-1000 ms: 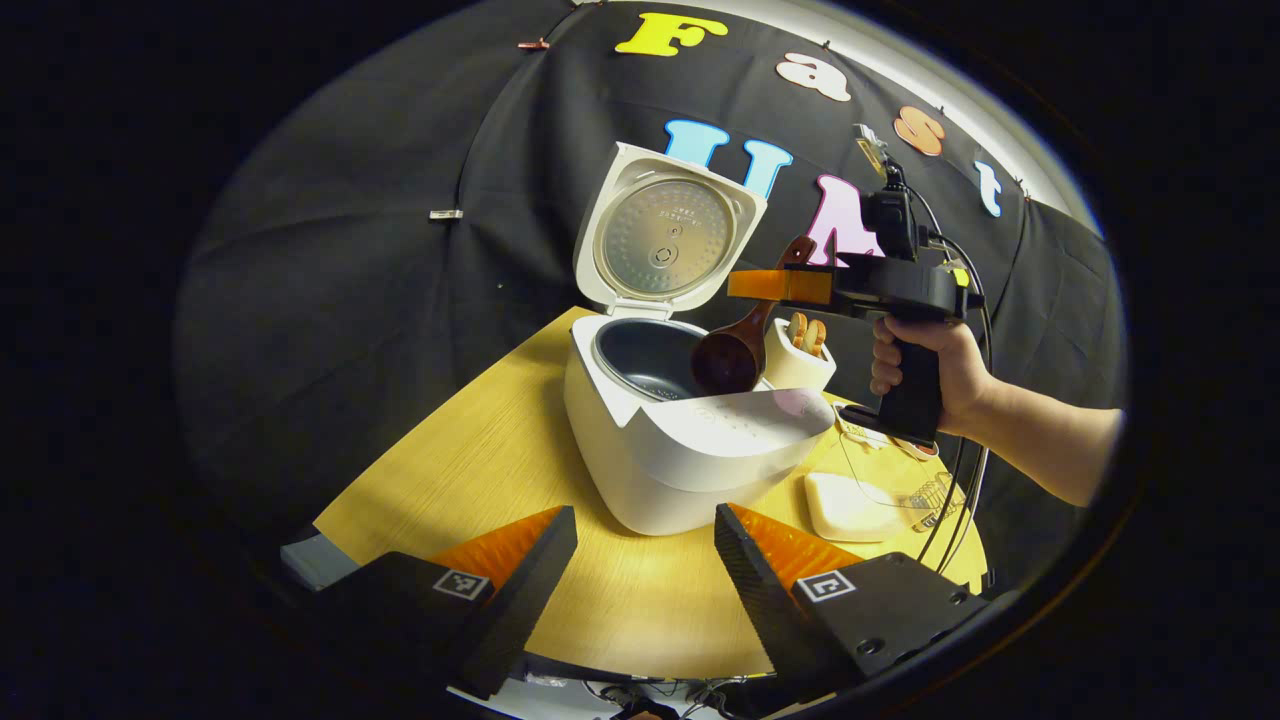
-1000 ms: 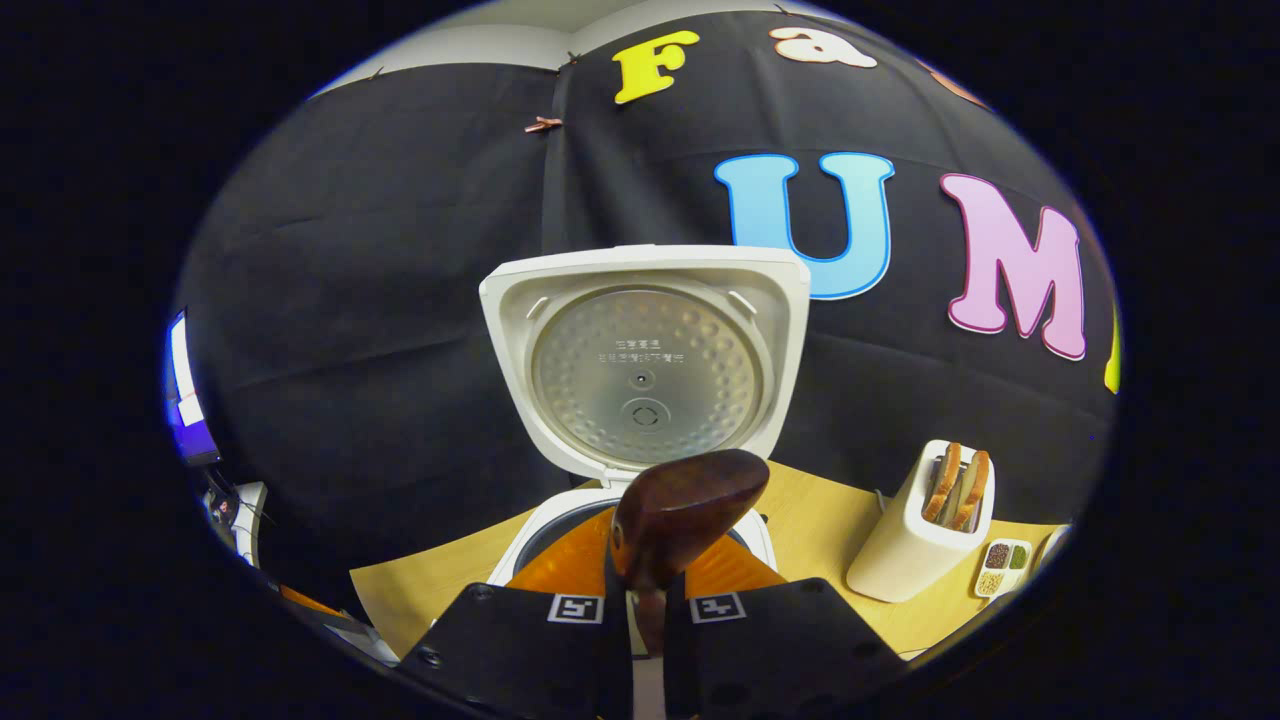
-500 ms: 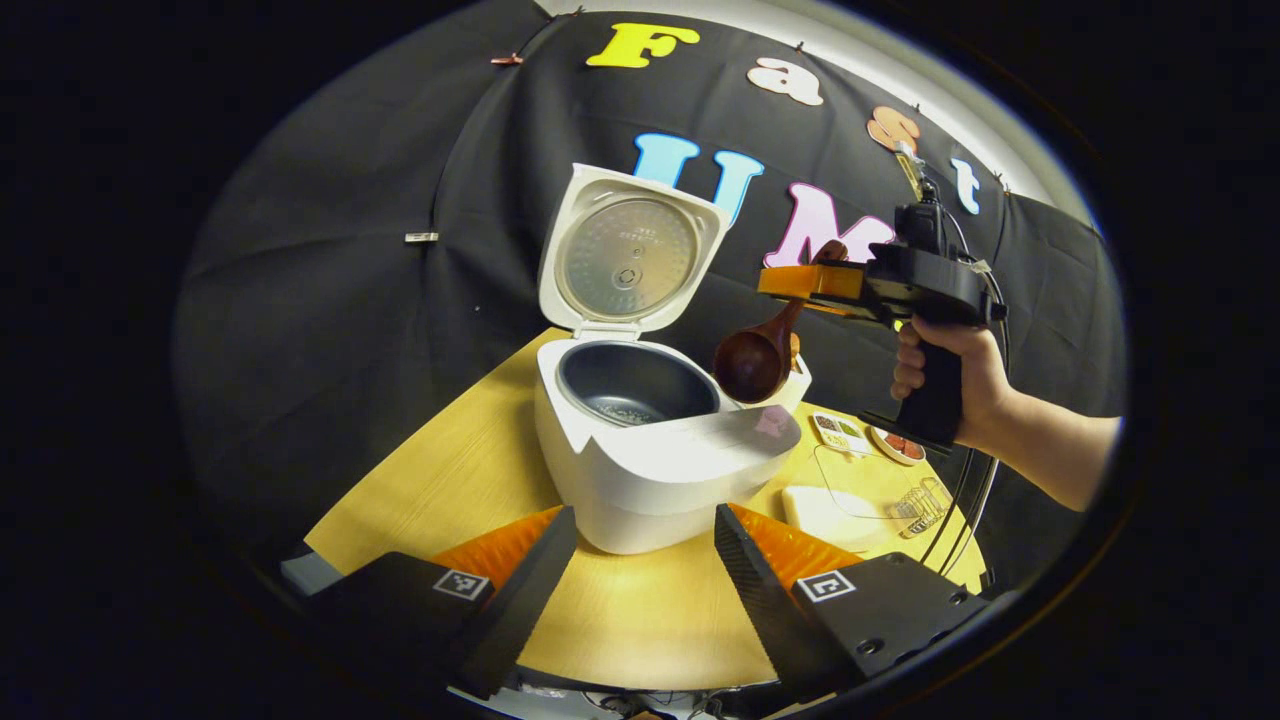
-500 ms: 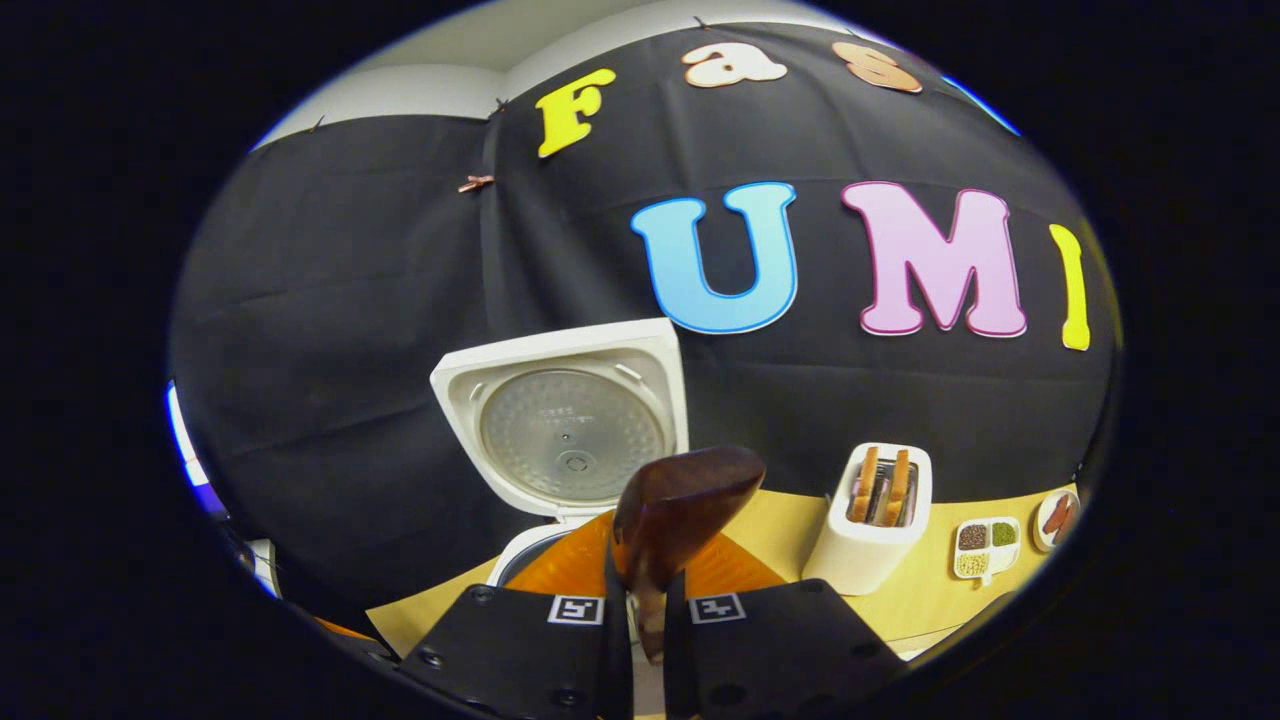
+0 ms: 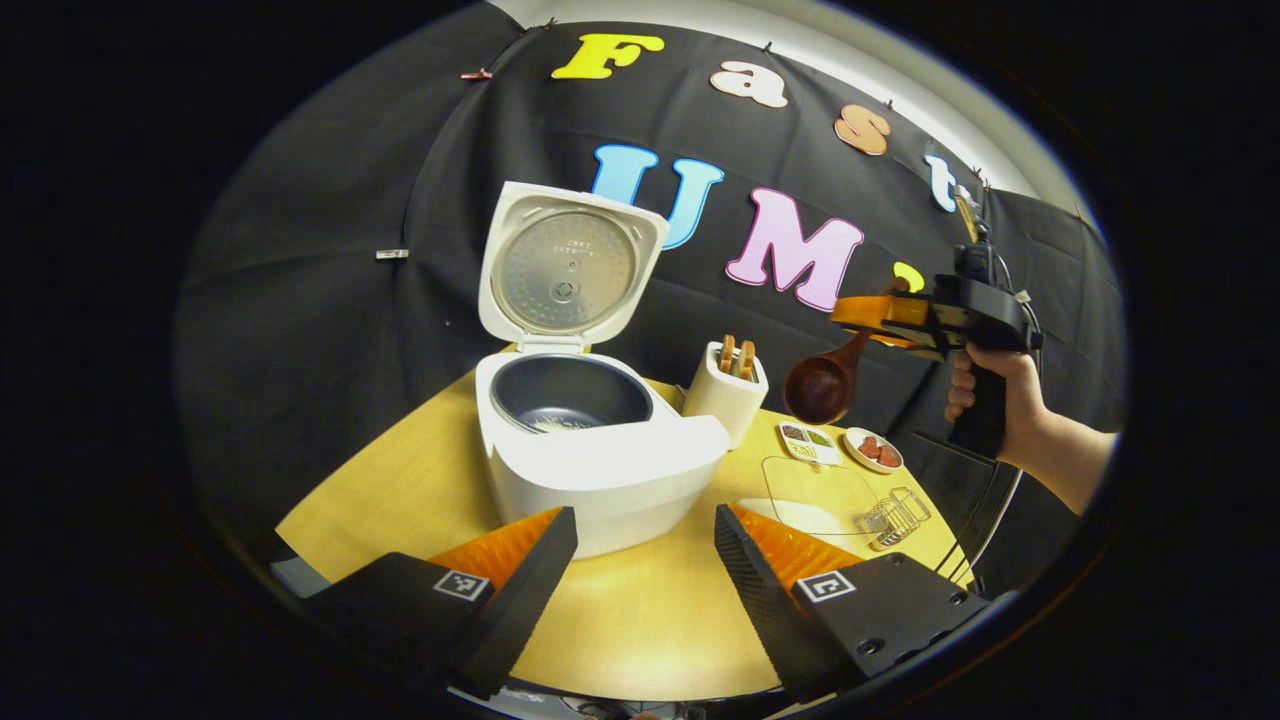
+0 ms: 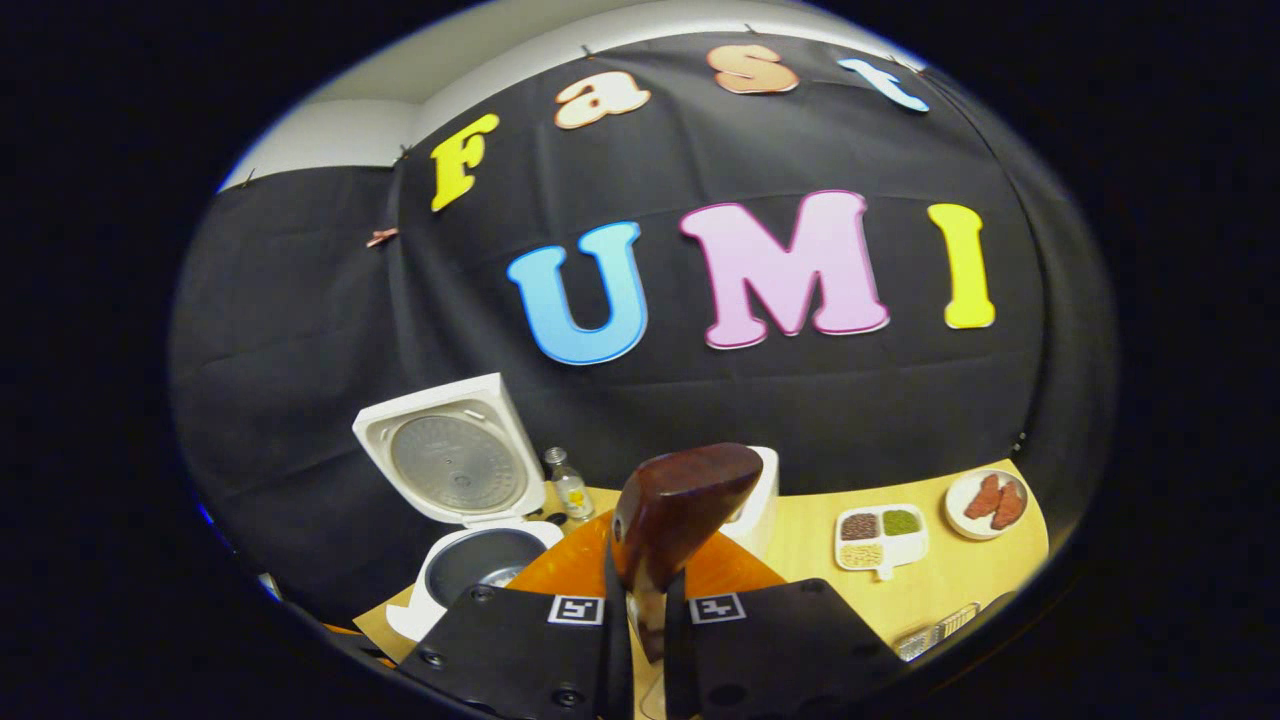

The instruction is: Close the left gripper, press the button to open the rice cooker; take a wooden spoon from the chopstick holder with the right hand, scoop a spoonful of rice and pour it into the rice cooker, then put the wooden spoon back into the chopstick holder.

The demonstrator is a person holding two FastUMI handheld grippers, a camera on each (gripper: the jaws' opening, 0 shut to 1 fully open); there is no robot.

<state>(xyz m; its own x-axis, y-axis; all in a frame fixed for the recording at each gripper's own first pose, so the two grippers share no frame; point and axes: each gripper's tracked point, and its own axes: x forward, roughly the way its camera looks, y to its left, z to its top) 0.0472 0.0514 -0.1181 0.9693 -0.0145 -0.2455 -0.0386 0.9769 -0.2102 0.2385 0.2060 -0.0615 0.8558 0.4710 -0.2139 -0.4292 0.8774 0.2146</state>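
- Left claw (image 5: 645, 560): fingers spread apart, nothing between them, held low over the near edge of the table (image 5: 640, 620) and aimed at the rice cooker (image 5: 590, 450).
- Right claw (image 6: 645, 600): closed on the handle of the wooden spoon (image 6: 680, 505). In the left gripper view this claw (image 5: 880, 312) is held in the air by a hand (image 5: 995, 400) on a pistol grip, level, to the right of the cooker; the spoon bowl (image 5: 818, 390) hangs below it, tilted, above the table.
- Rice cooker: lid (image 5: 565, 265) upright and open, dark inner pot (image 5: 570, 395) exposed.
- Chopstick holder (image 5: 725, 400): white, just beside the cooker on its right, utensils standing in it.
- Beyond the holder: a divided dish (image 6: 880, 535) of grains and a small plate (image 6: 985, 500) lie on the table.
- Backdrop: black cloth wall (image 6: 300, 330).
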